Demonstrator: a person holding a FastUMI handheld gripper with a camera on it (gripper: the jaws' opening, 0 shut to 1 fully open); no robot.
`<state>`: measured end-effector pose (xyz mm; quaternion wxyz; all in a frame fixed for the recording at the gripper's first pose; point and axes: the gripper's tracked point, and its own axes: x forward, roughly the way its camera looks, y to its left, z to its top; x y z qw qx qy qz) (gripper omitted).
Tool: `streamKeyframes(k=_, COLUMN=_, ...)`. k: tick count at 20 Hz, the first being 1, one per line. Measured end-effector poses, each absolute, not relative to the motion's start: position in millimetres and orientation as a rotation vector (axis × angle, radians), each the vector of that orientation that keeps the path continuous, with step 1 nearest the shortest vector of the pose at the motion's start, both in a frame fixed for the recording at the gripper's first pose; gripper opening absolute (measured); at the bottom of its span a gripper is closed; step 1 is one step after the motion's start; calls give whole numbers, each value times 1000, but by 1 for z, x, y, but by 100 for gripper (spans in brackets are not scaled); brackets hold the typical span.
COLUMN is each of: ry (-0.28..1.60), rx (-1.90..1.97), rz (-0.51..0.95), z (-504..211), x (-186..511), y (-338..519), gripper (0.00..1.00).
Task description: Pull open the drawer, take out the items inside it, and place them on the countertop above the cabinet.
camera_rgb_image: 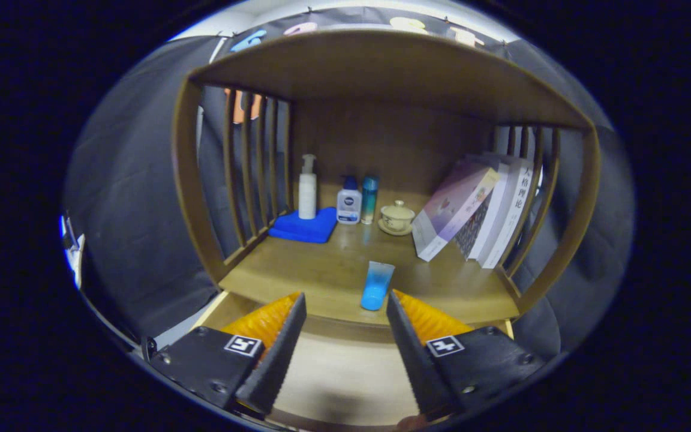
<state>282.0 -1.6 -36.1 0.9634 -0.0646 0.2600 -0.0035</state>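
So the tongs (345,336) are spread wide, nothing between the fingers, nothing touching them. They hang over a pale wooden surface below the counter's front lip; can't tell if that's the inside of the drawer or not.

Just ahead of the fingers, nearer the right one, a blue tube (376,285) stands on the counter (321,276) close to its front edge. It's apart from both fingers.

Room-wise: the counter is boxed in by slatted wooden sides left (249,174) and right (525,198), with a wooden top board (381,66) overhead and a solid back panel. The middle stretch of the counter between the tube and the back row is bare.

Along the back: a white pump bottle (307,189) standing on a folded blue cloth (305,227), then a small white-and-blue bottle (349,203), a slim teal bottle (369,199) just beside it, and a lidded cream cup on a saucer (397,217). On the right, a row of books (477,207) leans against the right slats.
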Motion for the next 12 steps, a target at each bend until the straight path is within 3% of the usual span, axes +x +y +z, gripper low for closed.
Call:
streamKeyframes(k=1, ry=500, rx=-135, rz=5, z=-30, x=271, y=3, gripper=96)
streamKeyframes(k=2, ry=477, rx=-140, rz=12, z=-25, x=258, y=7, gripper=99)
streamKeyframes(k=12, ry=288, rx=-155, rz=4, z=-32, x=154, y=27, gripper=100)
